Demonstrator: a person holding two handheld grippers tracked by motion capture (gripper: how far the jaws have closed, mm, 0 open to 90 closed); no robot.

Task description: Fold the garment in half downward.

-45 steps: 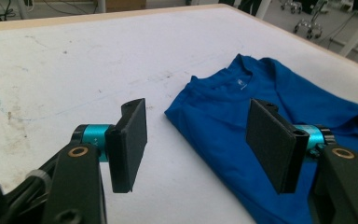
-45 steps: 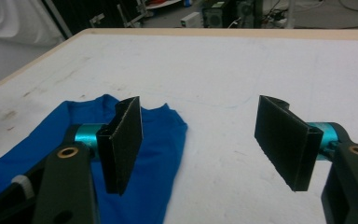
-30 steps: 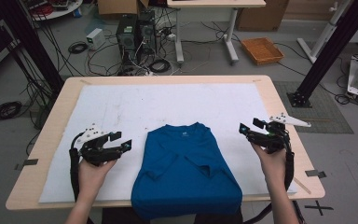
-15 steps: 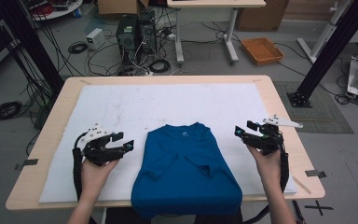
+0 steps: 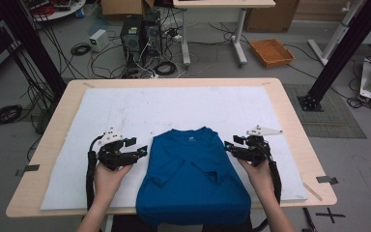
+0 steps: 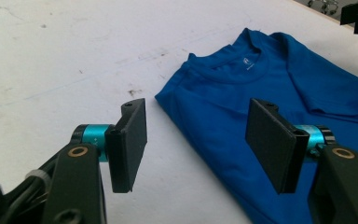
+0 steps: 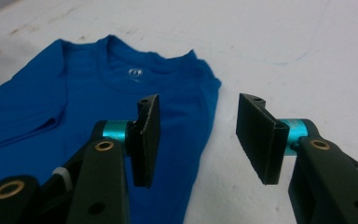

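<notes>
I hold my left gripper low, its jaws wide apart and pointing to the right. My right gripper faces it from the other side, jaws also wide apart. Both forearms reach forward.

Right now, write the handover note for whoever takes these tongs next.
Left tongs: open, empty, at the blue T-shirt's left edge near the shoulder.
Right tongs: open, empty, at its right edge near the shoulder.
The shirt lies flat on the white mat, collar away from the person, both sleeves already folded inward, hem at the near table edge.
Left to do: probably grip both shoulders and fold lengthwise.
</notes>
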